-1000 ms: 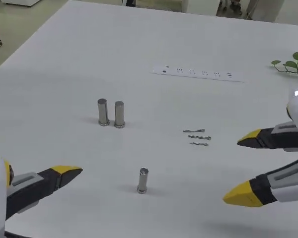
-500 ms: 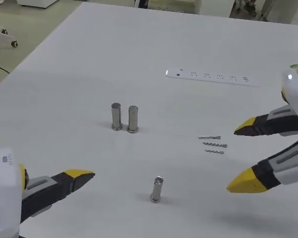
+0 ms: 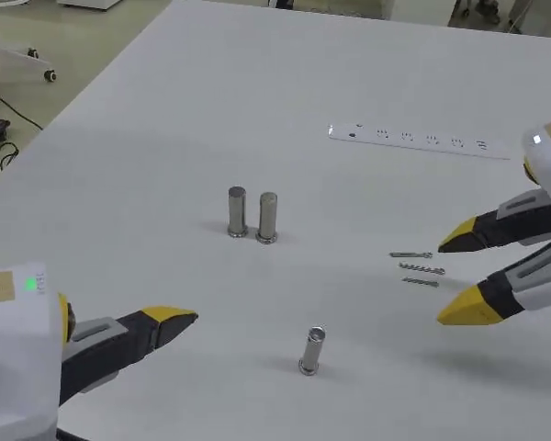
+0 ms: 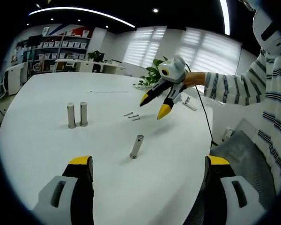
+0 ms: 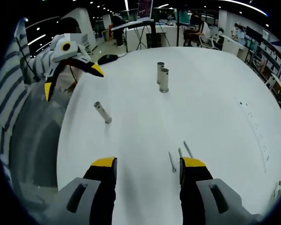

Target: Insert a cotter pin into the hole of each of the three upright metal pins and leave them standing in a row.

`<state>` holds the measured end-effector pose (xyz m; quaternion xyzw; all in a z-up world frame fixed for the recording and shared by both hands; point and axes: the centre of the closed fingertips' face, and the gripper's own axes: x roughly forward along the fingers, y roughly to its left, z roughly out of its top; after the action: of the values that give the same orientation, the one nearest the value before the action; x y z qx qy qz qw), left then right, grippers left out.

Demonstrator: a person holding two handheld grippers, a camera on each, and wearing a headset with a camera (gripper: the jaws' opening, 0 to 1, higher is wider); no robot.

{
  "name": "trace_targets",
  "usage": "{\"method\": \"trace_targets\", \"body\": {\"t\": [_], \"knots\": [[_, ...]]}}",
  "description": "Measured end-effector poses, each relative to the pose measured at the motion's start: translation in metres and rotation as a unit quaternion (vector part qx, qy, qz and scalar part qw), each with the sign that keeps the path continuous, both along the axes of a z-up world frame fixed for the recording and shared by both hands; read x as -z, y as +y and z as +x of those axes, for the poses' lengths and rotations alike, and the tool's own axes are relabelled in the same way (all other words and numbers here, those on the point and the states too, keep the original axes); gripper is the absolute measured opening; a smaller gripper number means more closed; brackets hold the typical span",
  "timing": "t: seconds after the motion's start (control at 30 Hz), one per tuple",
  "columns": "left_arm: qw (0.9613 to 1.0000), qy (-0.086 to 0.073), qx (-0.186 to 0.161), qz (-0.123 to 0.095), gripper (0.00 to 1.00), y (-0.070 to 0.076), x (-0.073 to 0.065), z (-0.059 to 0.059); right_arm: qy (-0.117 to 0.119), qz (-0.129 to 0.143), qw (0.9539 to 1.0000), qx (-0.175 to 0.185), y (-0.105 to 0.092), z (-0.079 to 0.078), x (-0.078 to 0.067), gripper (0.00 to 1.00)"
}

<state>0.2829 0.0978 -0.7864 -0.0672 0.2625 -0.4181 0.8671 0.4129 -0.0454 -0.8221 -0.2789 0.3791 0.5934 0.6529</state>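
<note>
silver metal pins (image 3: 238, 212), white table (image 3: 165, 119), a striped grey-and-white sleeve (image 4: 230, 89).

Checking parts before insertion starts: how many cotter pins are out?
3. Far cotter pin, middle cotter pin, near cotter pin, lying side by side on the table, just ahead of the right tool. None looks hidden.

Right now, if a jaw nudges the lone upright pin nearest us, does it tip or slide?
Probably tips: the lone pin is tall and narrow on a small flanged base. Once down, its round body would likely roll on the smooth white table. Its shiny metal may slip between jaws.
</note>
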Motion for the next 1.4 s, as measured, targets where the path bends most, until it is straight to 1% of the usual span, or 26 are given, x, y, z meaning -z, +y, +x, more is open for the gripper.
{"method": "trace_targets", "body": {"t": [0.07, 0.1, 0.13, 0.27, 0.43, 0.5, 0.6, 0.67, 0.7, 0.73, 0.77, 0.83, 0.87, 0.9, 0.93, 0.97, 1.0, 1.1, 1.2, 1.27, 1.3, 1.33, 1.37, 1.4], "knots": [[1.0000, 0.000, 0.000, 0.001, 0.99, 0.000, 0.000, 0.000, -0.001, -0.005, 1.0000, 0.002, 0.000, 0.004, 0.004, 0.52], [1.0000, -0.001, 0.001, 0.002, 0.99, 0.000, -0.001, 0.000, 0.002, -0.012, 0.9999, 0.009, -0.001, 0.006, 0.007, 0.52], [1.0000, -0.001, 0.002, 0.003, 0.99, 0.000, -0.001, 0.000, 0.006, -0.017, 0.9998, 0.009, -0.002, 0.007, 0.011, 0.51], [0.9999, -0.002, 0.006, 0.011, 0.97, 0.002, 0.001, 0.000, 0.013, -0.025, 0.9996, 0.008, -0.001, 0.009, 0.019, 0.42], [1.0000, -0.001, 0.001, 0.009, 0.97, 0.003, 0.002, 0.001, 0.014, -0.045, 0.9988, 0.012, -0.003, 0.015, 0.030, 0.38], [1.0000, -0.002, 0.003, 0.009, 0.95, 0.003, 0.001, 0.000, 0.015, -0.051, 0.9985, 0.015, -0.004, 0.017, 0.033, 0.34], [1.0000, 0.001, 0.001, 0.009, 0.97, 0.004, 0.002, 0.000, 0.015, -0.058, 0.9980, 0.019, -0.006, 0.019, 0.036, 0.31], [0.9999, -0.005, -0.006, 0.015, 0.98, 0.007, 0.002, 0.003, 0.016, -0.063, 0.9975, 0.026, -0.007, 0.022, 0.038, 0.29], [0.9999, -0.005, -0.007, 0.013, 0.98, 0.007, 0.002, 0.003, 0.018, -0.068, 0.9970, 0.031, -0.008, 0.023, 0.039, 0.26], [0.9999, -0.002, -0.010, 0.007, 0.97, 0.007, 0.001, 0.003, 0.018, -0.069, 0.9968, 0.035, -0.008, 0.025, 0.040, 0.23], [0.9999, -0.001, -0.011, 0.007, 0.97, 0.008, 0.001, 0.003, 0.017, -0.067, 0.9969, 0.039, -0.007, 0.027, 0.041, 0.22], [0.9999, -0.003, -0.011, 0.010, 0.97, 0.008, 0.001, 0.004, 0.020, -0.066, 0.9964, 0.049, -0.007, 0.030, 0.042, 0.21], [0.9999, -0.003, -0.011, 0.009, 0.97, 0.008, 0.001, 0.004, 0.019, -0.068, 0.9963, 0.048, -0.007, 0.030, 0.043, 0.21], [0.9999, -0.003, -0.012, 0.006, 0.97, 0.007, 0.000, 0.005, 0.017, -0.071, 0.9963, 0.045, -0.007, 0.030, 0.044, 0.21], [0.9999, -0.003, -0.013, 0.005, 0.97, 0.007, -0.001, 0.005, 0.008, -0.076, 0.9966, 0.032, -0.008, 0.031, 0.046, 0.21], [0.9999, -0.004, -0.014, 0.004, 0.97, 0.007, -0.002, 0.005, 0.007, -0.082, 0.9962, 0.030, -0.009, 0.030, 0.047, 0.21], [0.9999, -0.003, -0.015, 0.003, 0.97, 0.007, -0.002, 0.005, 0.003, -0.084, 0.9961, 0.028, -0.009, 0.032, 0.047, 0.18], [0.9999, -0.002, -0.014, 0.005, 0.96, 0.007, -0.001, 0.005, -0.002, -0.091, 0.9955, 0.027, -0.010, 0.033, 0.046, 0.16], [0.9999, 0.000, -0.011, 0.008, 0.96, 0.006, 0.001, 0.003, -0.019, -0.101, 0.9945, 0.018, -0.010, 0.034, 0.047, 0.14], [0.9999, 0.000, -0.010, 0.010, 0.96, 0.005, 0.002, 0.003, -0.042, -0.114, 0.9926, 0.001, -0.011, 0.037, 0.047, 0.11], [0.9999, 0.000, -0.009, 0.011, 0.96, 0.005, 0.002, 0.003, -0.036, -0.115, 0.9927, -0.004, -0.009, 0.032, 0.048, 0.09], [0.9999, -0.001, -0.008, 0.011, 0.96, 0.005, 0.002, 0.003, -0.041, -0.120, 0.9919, -0.006, -0.009, 0.032, 0.048, 0.07], [0.9999, -0.001, -0.008, 0.011, 0.96, 0.004, 0.002, 0.003, -0.055, -0.131, 0.9896, -0.018, -0.010, 0.033, 0.048, 0.05], [0.9999, -0.002, -0.008, 0.010, 0.96, 0.004, 0.002, 0.003, -0.056, -0.136, 0.9890, -0.016, -0.010, 0.033, 0.048, 0.05]]}}
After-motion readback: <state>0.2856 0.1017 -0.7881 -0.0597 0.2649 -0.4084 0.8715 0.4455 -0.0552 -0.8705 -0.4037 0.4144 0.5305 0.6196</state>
